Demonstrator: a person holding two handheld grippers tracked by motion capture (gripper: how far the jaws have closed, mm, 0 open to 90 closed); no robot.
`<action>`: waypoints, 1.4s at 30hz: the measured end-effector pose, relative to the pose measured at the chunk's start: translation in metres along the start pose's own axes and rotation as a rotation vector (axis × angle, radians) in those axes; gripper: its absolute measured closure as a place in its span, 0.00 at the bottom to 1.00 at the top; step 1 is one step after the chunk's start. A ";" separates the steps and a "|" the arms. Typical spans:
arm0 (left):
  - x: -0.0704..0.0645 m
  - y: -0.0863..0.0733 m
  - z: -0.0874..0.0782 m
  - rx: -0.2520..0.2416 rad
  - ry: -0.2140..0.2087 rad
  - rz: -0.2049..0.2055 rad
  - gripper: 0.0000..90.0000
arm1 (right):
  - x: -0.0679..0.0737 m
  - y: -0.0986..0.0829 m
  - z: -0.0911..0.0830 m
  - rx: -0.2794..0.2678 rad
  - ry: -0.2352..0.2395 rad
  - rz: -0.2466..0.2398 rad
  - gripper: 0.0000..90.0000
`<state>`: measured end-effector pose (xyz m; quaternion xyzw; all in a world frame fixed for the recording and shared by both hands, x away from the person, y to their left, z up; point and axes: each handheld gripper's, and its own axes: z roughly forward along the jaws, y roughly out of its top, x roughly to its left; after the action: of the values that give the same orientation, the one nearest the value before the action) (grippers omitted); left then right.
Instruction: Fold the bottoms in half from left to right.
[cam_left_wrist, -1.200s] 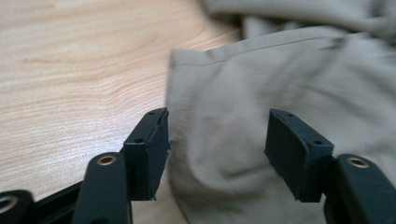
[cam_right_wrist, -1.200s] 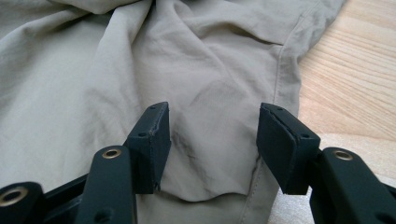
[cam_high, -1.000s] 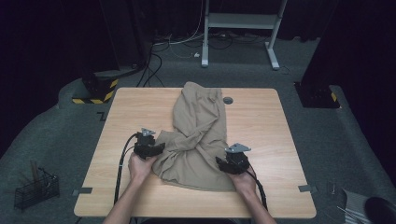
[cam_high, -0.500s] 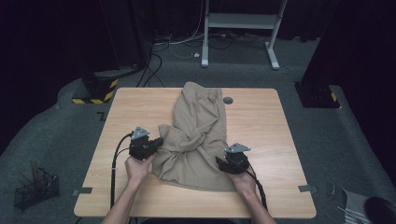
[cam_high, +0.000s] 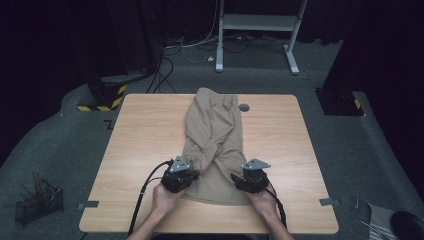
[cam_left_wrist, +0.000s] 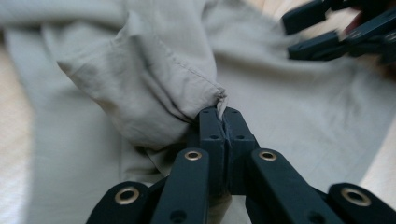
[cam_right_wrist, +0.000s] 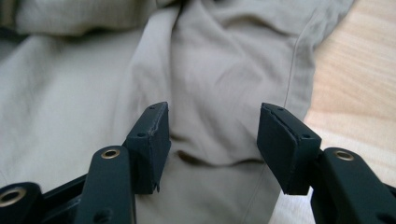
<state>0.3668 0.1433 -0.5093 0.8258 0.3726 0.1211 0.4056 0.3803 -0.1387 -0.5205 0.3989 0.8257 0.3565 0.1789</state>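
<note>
A tan pair of trousers lies lengthwise down the middle of the wooden table, its legs crossed and rumpled near the front. My left gripper is at the garment's near left side, shut on a hem edge of the fabric, which bunches up just past its jaws. My right gripper rests at the near right side, open, with flat cloth lying between and under its fingers. The right gripper appears blurred at the top right of the left gripper view.
A small dark round grommet sits in the table top beside the waistband. A wire basket stands on the floor at the left. Cables and a white frame lie beyond the table's far edge.
My left gripper has moved rightward, toward the middle of the garment, carrying the pinched fabric with it. The right gripper has stayed where it was.
</note>
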 end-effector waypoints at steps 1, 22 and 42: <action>0.001 -0.001 0.004 0.011 0.005 -0.009 0.98 | 0.000 -0.001 0.001 0.010 -0.004 -0.005 0.49; -0.038 0.035 0.008 -0.067 -0.113 0.096 0.98 | -0.011 0.020 0.027 -0.006 -0.007 -0.002 0.49; -0.024 0.032 -0.028 -0.088 0.002 0.071 0.51 | -0.012 0.027 0.005 -0.060 -0.005 0.036 0.53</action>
<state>0.3528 0.1292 -0.4645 0.8198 0.3379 0.1525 0.4365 0.4057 -0.1343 -0.5040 0.4089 0.8070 0.3831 0.1866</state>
